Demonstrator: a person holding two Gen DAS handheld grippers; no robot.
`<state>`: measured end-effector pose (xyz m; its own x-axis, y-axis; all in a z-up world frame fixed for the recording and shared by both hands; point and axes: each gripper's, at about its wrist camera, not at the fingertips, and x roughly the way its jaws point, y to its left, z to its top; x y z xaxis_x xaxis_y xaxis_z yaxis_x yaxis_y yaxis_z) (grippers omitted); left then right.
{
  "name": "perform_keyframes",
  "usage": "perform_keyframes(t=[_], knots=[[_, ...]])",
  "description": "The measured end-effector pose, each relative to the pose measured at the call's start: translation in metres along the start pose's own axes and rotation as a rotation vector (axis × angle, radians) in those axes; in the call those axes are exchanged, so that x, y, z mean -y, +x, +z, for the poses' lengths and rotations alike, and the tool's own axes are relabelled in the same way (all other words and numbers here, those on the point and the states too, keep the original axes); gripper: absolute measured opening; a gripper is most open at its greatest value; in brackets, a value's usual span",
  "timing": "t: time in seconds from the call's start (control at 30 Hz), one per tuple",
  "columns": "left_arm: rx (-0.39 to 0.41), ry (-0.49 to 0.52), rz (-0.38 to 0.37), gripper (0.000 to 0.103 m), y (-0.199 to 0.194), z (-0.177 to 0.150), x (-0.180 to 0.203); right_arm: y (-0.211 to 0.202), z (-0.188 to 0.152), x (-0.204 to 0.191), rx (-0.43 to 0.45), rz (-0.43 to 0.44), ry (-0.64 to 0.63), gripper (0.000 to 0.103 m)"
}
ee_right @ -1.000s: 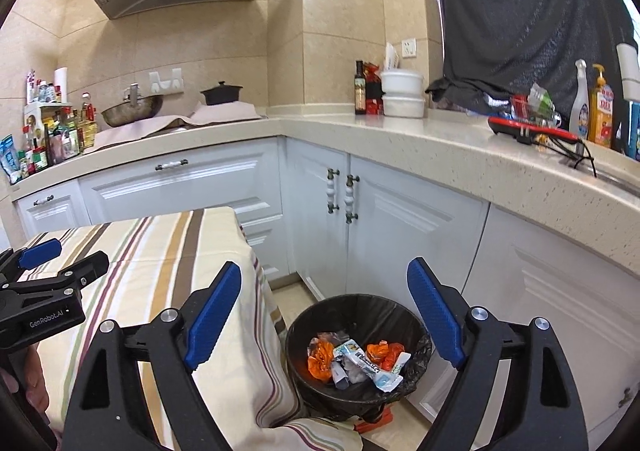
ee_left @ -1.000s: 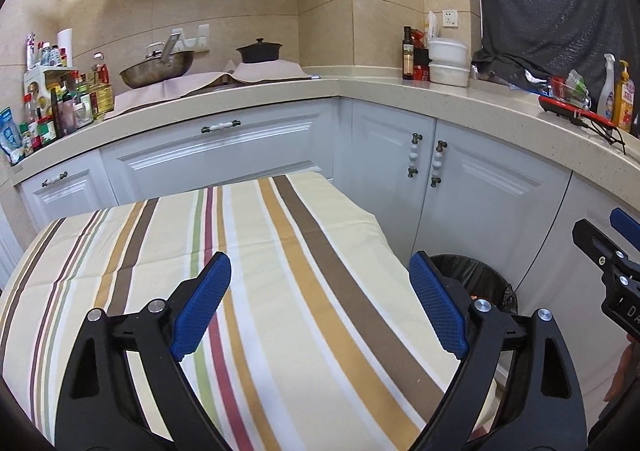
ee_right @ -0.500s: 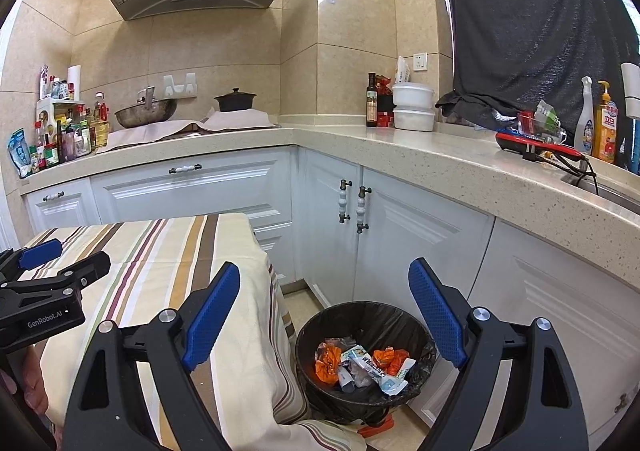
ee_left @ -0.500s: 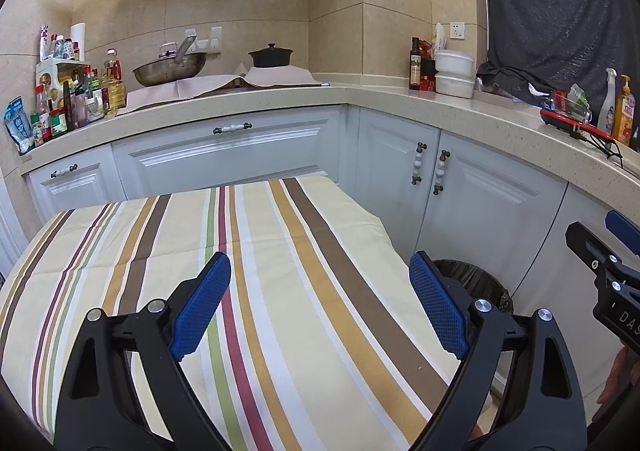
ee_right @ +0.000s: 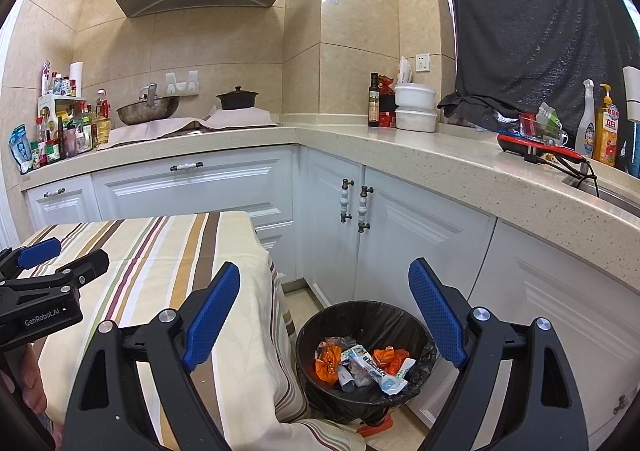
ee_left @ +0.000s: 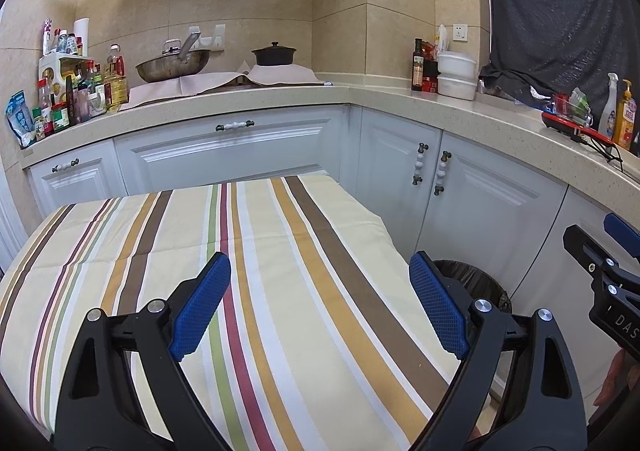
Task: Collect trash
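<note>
A black-lined trash bin (ee_right: 368, 321) stands on the floor beside the table, holding orange, white and blue wrappers (ee_right: 362, 365). Its rim also shows in the left wrist view (ee_left: 476, 283). My right gripper (ee_right: 324, 315) is open and empty, held above the bin and the table's right edge. My left gripper (ee_left: 320, 307) is open and empty above the striped tablecloth (ee_left: 200, 251). The left gripper also shows at the left of the right wrist view (ee_right: 44, 275). The right gripper also shows at the right edge of the left wrist view (ee_left: 608, 275).
White cabinets (ee_right: 400, 235) run behind and right of the bin under a beige L-shaped counter (ee_right: 440, 163). On it are a wok (ee_left: 172, 67), a black pot (ee_left: 274, 55), bottles and jars (ee_left: 72, 99), white containers (ee_right: 416, 107) and a red tool (ee_right: 536, 145).
Both views have tilted upward a little, so more wall and range hood show. Both grippers stay open and empty.
</note>
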<state>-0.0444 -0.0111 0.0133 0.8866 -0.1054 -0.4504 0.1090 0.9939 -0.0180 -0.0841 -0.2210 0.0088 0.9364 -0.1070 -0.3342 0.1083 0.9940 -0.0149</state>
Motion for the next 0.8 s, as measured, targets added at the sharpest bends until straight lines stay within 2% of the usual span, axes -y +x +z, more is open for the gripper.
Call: perform_keyframes(t=[0.8], knots=[[-0.002,-0.015,0.001,0.089,0.0002,-0.0025,-0.0018,0.0017,-0.0014,-0.0016,-0.004,0.005,-0.007,0.084]])
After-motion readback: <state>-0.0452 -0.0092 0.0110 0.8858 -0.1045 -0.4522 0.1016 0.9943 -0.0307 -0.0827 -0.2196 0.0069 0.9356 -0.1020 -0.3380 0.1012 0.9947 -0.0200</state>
